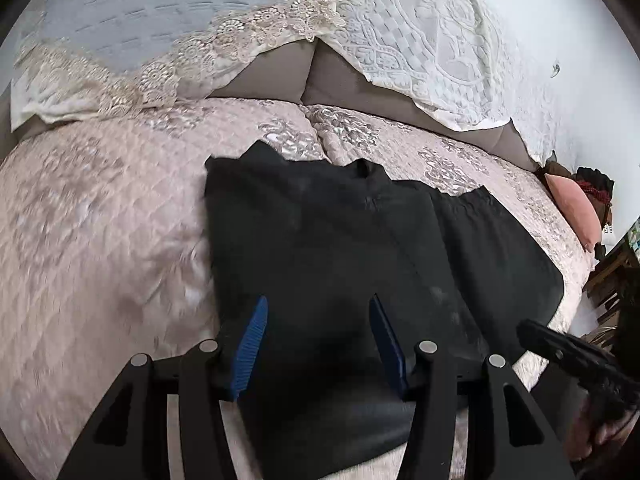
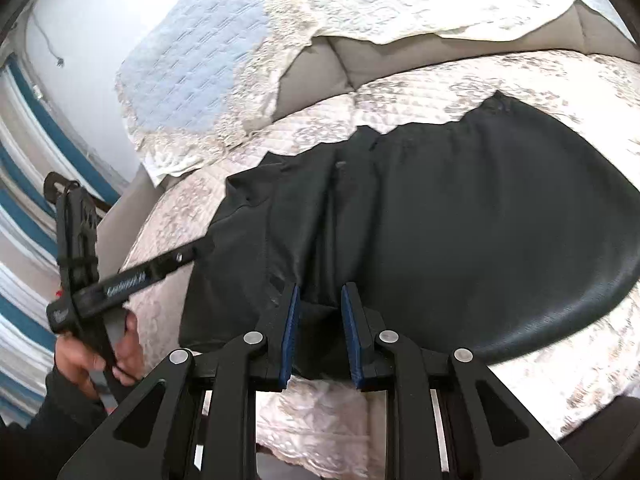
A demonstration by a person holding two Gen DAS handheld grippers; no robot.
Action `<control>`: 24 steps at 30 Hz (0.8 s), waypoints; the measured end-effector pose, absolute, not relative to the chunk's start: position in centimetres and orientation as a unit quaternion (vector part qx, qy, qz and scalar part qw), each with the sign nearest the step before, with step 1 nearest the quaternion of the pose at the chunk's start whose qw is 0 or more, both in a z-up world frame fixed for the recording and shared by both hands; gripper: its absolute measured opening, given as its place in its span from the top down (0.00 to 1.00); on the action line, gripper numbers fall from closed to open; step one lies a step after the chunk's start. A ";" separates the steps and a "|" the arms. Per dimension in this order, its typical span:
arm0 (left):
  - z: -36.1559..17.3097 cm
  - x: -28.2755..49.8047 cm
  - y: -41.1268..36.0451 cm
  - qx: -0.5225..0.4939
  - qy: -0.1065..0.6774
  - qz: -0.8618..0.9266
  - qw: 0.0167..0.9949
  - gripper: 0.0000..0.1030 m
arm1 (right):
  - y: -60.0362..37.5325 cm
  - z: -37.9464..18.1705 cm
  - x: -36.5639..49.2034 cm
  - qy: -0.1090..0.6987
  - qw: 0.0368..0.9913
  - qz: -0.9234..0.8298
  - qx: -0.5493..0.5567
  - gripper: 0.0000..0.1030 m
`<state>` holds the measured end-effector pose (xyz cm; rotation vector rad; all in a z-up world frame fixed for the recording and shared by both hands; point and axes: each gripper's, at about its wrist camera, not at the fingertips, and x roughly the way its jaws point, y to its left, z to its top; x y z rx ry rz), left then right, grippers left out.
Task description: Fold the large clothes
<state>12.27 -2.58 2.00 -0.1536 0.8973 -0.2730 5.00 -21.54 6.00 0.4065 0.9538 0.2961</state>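
Note:
A large black garment (image 1: 360,240) lies partly folded on the quilted beige bedspread (image 1: 100,240). My left gripper (image 1: 318,304) is open, its blue pads (image 1: 252,340) spread wide just above the garment's near part, holding nothing. In the right wrist view the garment (image 2: 480,220) fills the middle. My right gripper (image 2: 320,296) has its blue pads (image 2: 290,328) a small gap apart, with a raised fold of the black cloth between them at the garment's near edge. The left gripper (image 2: 192,254) and the hand holding it show at the left there.
Lace-edged cream and pale blue pillows (image 1: 160,40) lean on the grey headboard (image 1: 280,76) at the back. A pink cushion (image 1: 576,208) lies at the bed's right edge. A white wall (image 2: 88,40) and blue striped curtain (image 2: 24,208) are left of the bed.

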 end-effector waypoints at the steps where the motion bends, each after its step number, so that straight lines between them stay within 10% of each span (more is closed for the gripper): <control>1: 1.7 11.9 -2.6 -0.073 0.434 -0.129 0.889 0.46 | -20.8 5.5 5.3 0.458 0.856 0.144 0.190 0.78; 24: 1.3 12.7 -9.7 -0.010 0.448 -0.171 0.878 0.45 | -23.3 8.4 3.6 0.467 0.877 0.021 0.109 0.77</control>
